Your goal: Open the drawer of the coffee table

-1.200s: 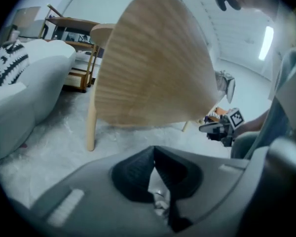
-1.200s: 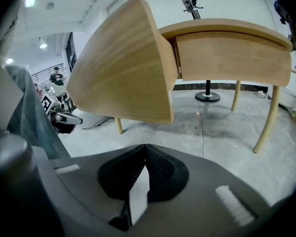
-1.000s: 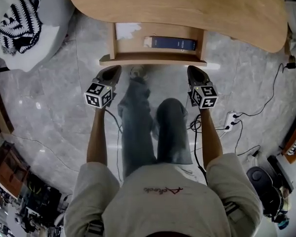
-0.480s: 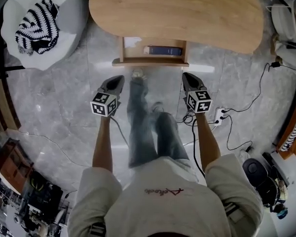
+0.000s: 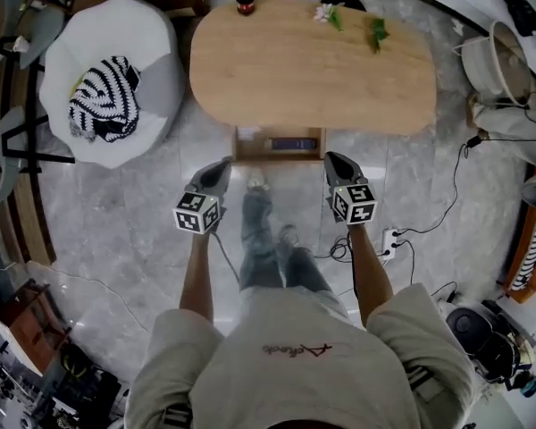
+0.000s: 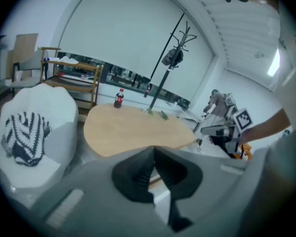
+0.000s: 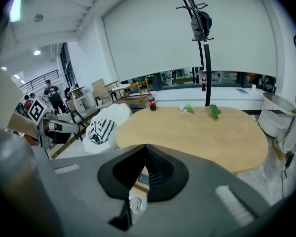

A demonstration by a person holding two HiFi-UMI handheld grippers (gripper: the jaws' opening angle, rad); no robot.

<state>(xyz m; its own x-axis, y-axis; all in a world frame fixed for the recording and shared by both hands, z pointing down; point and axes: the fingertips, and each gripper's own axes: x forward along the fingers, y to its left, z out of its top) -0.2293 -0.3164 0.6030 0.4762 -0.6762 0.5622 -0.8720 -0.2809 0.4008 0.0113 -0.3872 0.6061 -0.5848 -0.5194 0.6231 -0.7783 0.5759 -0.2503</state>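
Drawer (image 5: 279, 144) stood pulled out under the table's (image 5: 313, 70) near edge, with a dark book (image 5: 293, 143) inside. Left gripper (image 5: 221, 168) and right gripper (image 5: 332, 161) were both clenched and empty, apart from the drawer front, with open marble floor (image 5: 116, 222) around them. Beanbag (image 5: 134, 43) lay to the left, power strip (image 5: 391, 239) to the right. Bottle (image 5: 245, 0) stood at the tabletop's far edge. Only the gripper views showed the coat stand (image 7: 203, 43) and the window wall.

My head view: high overhead, steeply down on tabletop (image 5: 313, 70). Gripper views: lower, near front edge, looking across it. I see bottle (image 5: 245, 0) in all three.
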